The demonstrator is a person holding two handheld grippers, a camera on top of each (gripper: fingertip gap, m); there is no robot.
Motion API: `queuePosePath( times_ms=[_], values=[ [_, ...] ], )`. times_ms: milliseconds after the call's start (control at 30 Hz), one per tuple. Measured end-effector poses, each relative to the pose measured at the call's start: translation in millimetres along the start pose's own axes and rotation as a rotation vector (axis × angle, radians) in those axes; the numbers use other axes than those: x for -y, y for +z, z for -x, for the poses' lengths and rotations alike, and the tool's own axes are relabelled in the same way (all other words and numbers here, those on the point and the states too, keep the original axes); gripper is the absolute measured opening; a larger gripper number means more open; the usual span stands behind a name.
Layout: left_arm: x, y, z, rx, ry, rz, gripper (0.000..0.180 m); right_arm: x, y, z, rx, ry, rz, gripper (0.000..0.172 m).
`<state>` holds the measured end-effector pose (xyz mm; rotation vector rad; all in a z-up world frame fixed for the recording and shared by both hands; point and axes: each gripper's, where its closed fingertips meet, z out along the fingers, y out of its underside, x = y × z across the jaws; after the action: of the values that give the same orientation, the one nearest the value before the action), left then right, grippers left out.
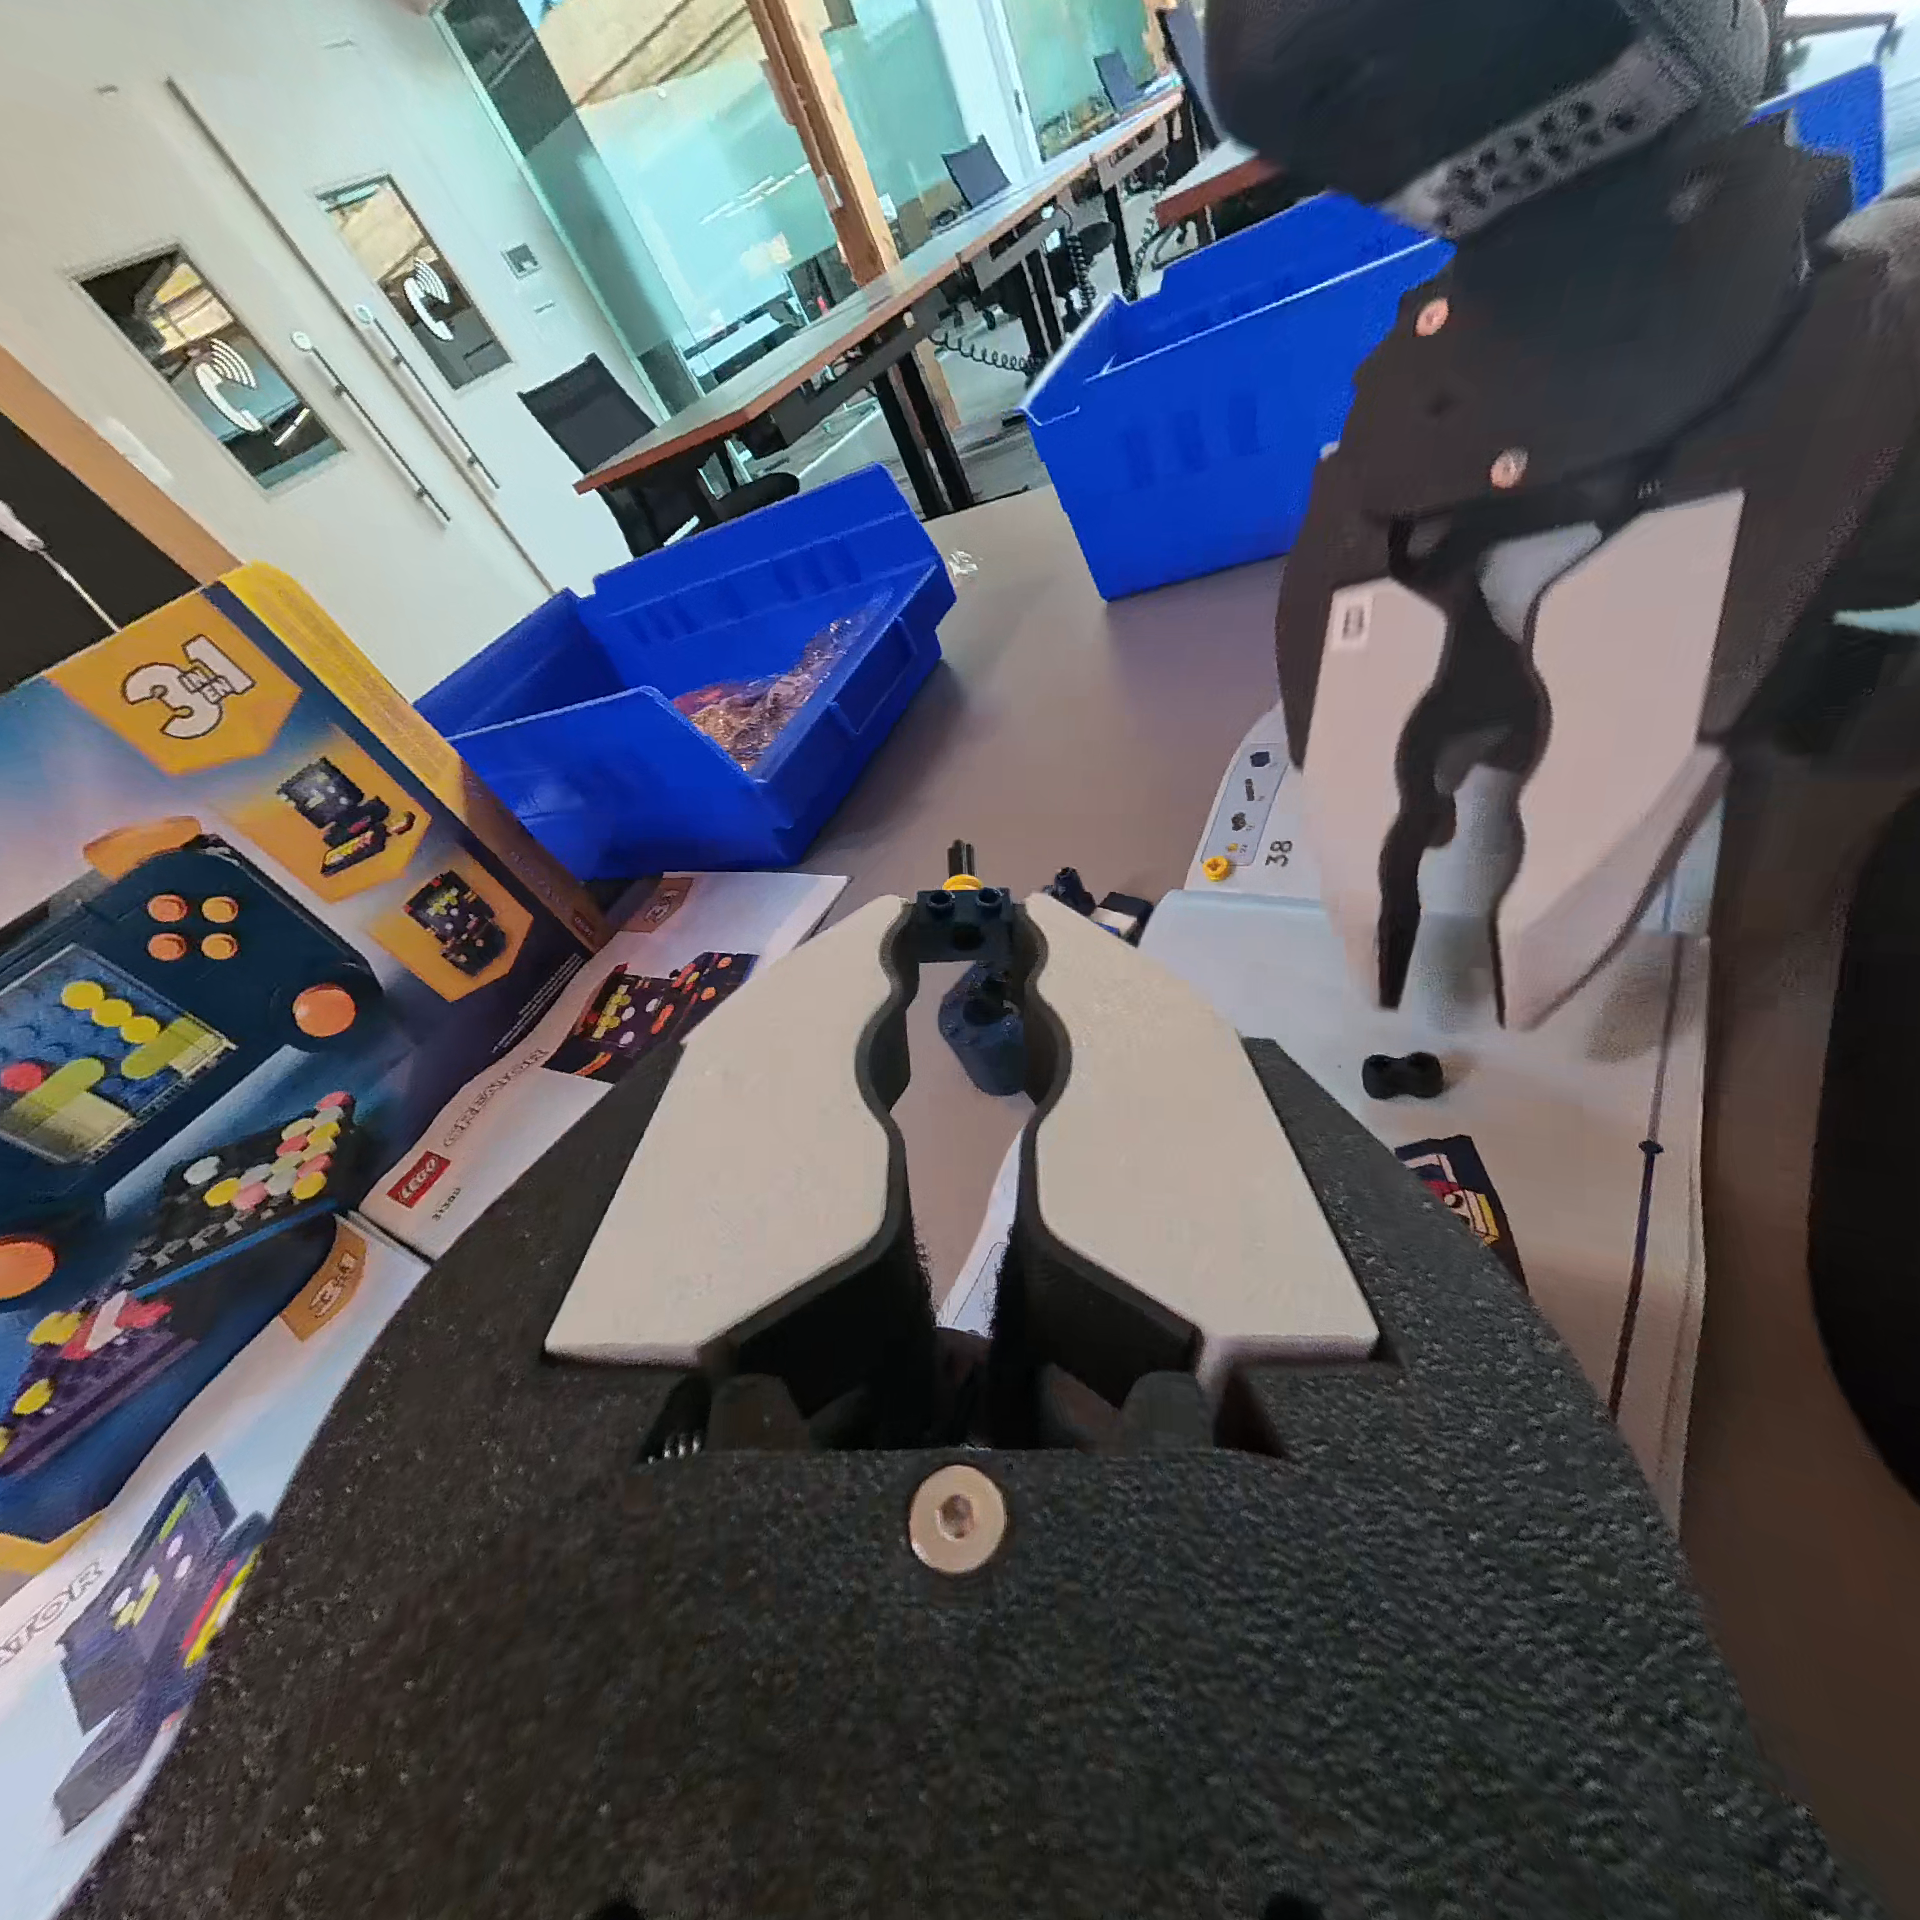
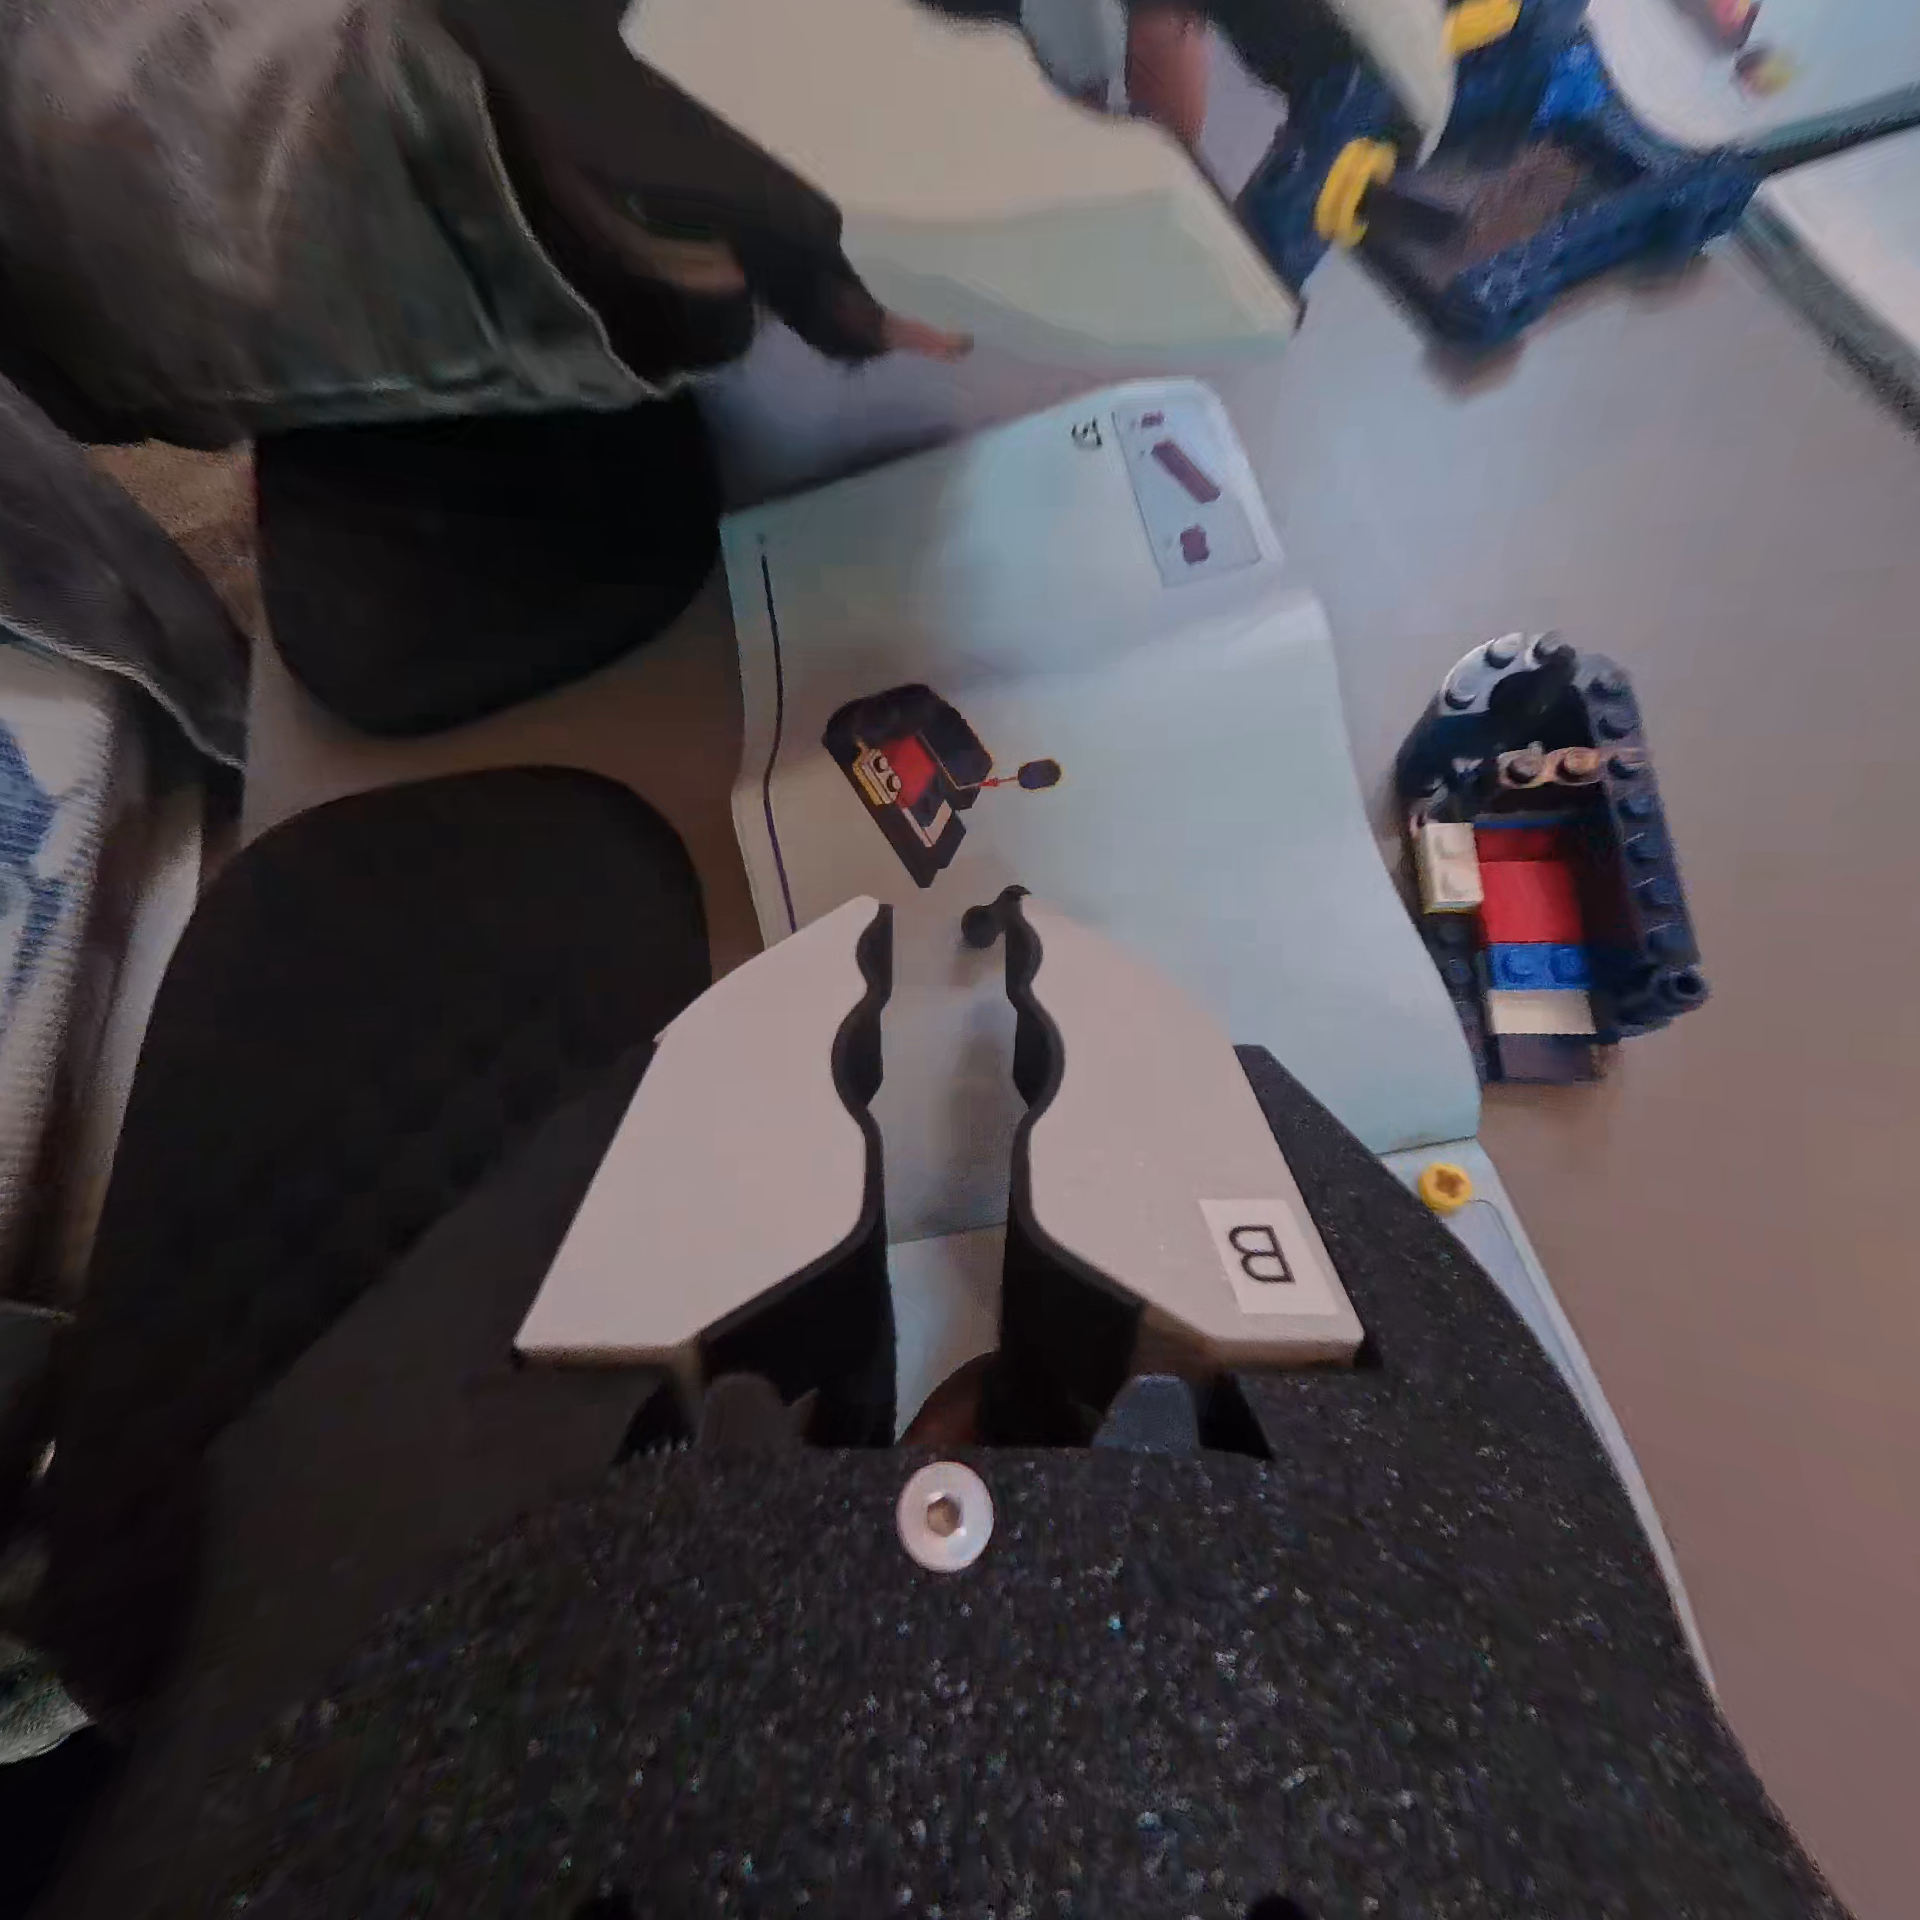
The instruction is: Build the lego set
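left tongs (image 1: 961, 920) clamp a small dark-blue studded brick (image 1: 964, 914) at the tips, stiff, light, held by its side walls | right tongs (image 2: 951, 920) parted, empty | black connector piece (image 2: 982, 925) at 1 o'clock on instruction booklet (image 2: 1195, 831) | table (image 2: 1662, 1351)

The small plastic brick (image 1: 964, 921) in the grey-and-black tongs (image 1: 961, 914) is dark blue with a yellow ring. Open plastic bins (image 1: 623, 769) are bright blue. The toy box (image 1: 208, 914) is blue and yellow with orange dots. The table (image 2: 1662, 520) is grey-brown.
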<state>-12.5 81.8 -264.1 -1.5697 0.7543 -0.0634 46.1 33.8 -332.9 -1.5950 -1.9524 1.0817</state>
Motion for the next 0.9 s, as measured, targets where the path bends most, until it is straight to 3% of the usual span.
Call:
queuePosePath(
  times_ms=[133, 367, 600, 667, 800, 900],
  values=[
    [1, 0, -2, 0.004, 0.027, 0.003, 0.016, -8, 8, -12, -0.115, 0.084, 0.11, 0.025],
    [2, 0, -3, 0.002, 0.043, 0.005, 0.016, -9, 15, -12, -0.226, 0.127, 0.202, 0.019],
    [4, -1, -4, -0.01, 0.028, -0.008, 0.016, -10, 15, -16, -0.253, 0.107, 0.192, 0.006],
    [8, -2, -5, -0.032, -0.023, -0.038, 0.016, 10, 5, -21, -0.231, 0.065, 0.026, 0.005],
    [30, -11, -12, -0.164, -0.208, -0.194, 0.016, 82, -55, -17, -0.027, 0.091, -0.568, 0.005],
    [56, -24, -18, -0.305, -0.389, -0.356, 0.016, 112, -89, -10, 0.166, 0.146, -0.835, 0.004]
  ],
)
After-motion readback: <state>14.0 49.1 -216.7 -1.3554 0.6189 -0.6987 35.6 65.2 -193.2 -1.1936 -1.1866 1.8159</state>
